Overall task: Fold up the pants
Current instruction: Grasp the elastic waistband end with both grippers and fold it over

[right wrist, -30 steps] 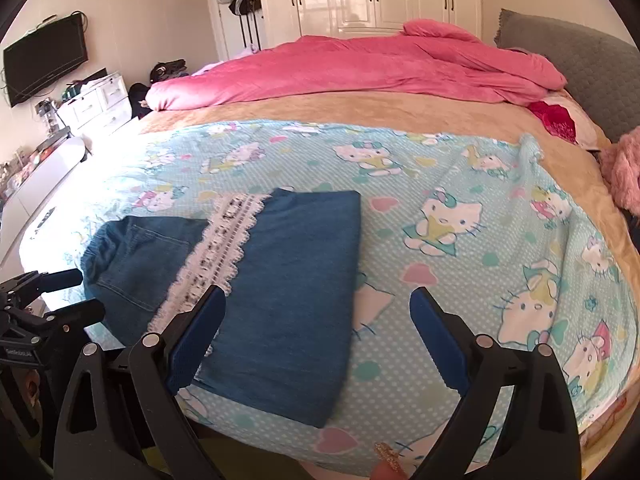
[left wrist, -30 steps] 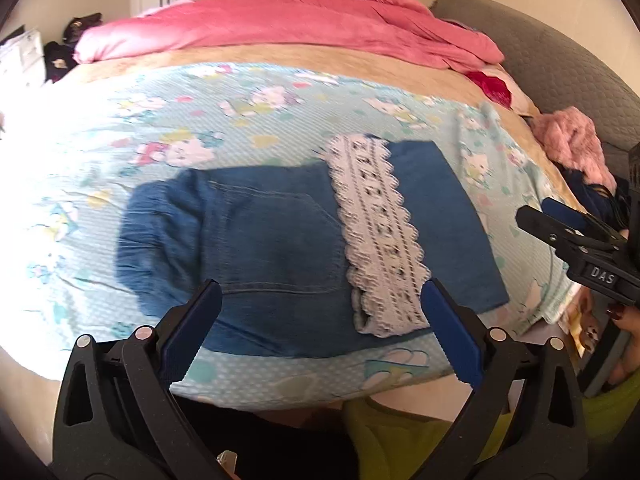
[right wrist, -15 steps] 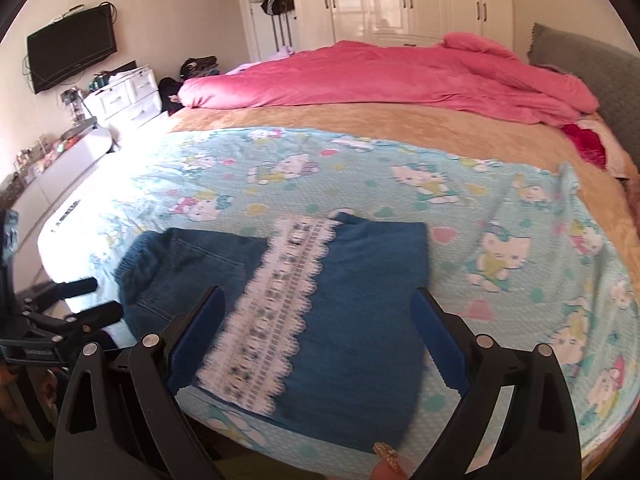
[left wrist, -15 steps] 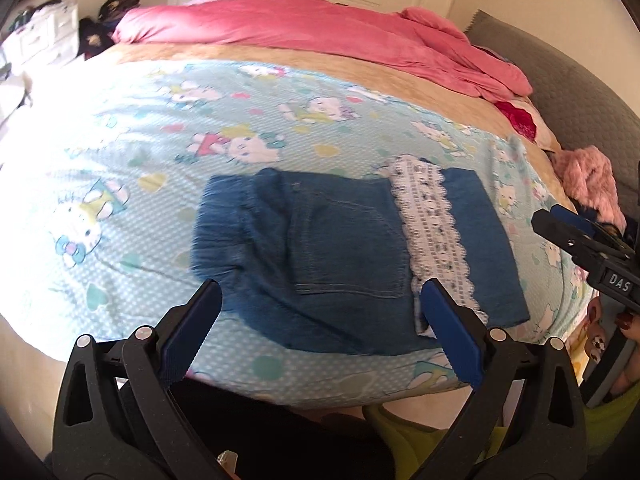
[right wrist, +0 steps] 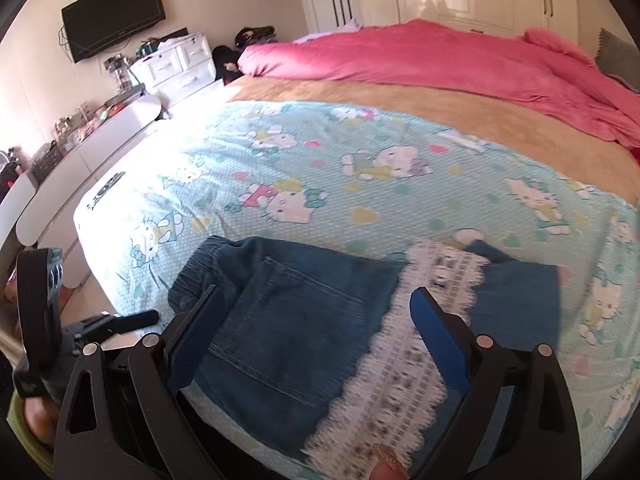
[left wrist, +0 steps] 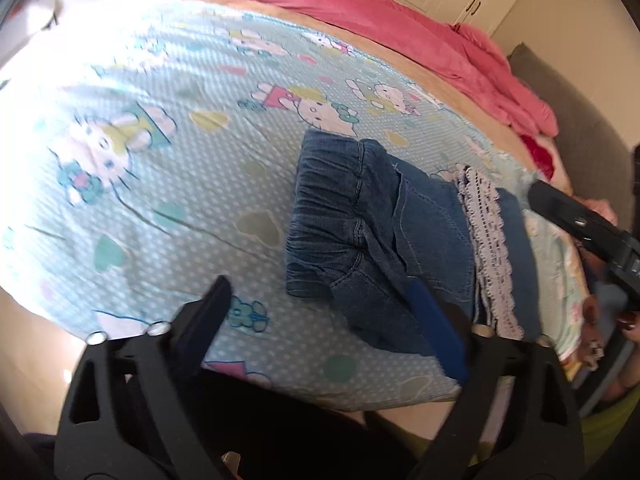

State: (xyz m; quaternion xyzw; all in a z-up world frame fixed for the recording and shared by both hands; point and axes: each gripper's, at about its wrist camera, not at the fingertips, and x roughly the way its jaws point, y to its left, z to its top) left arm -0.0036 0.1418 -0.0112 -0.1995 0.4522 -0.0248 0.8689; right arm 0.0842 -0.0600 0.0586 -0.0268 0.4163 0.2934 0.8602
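Left tool (left wrist: 320,312) now over waistband of pants (left wrist: 372,240), jaws narrowing yet empty; right tool (right wrist: 316,324) gaping.

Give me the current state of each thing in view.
Pants: folded, flat on the bed, lace hem on top.
Left gripper: jaws open, just been closing, gripping nothing.
Right gripper: jaws open, empty, over the pants.
Pink duvet: bunched at the far side.

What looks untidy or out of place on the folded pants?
The pants lie partly folded on the sheet. The lace band runs slantwise across them, and the waistband end is bunched and wrinkled, with its near corner turned up. Nothing looks torn or spilled.
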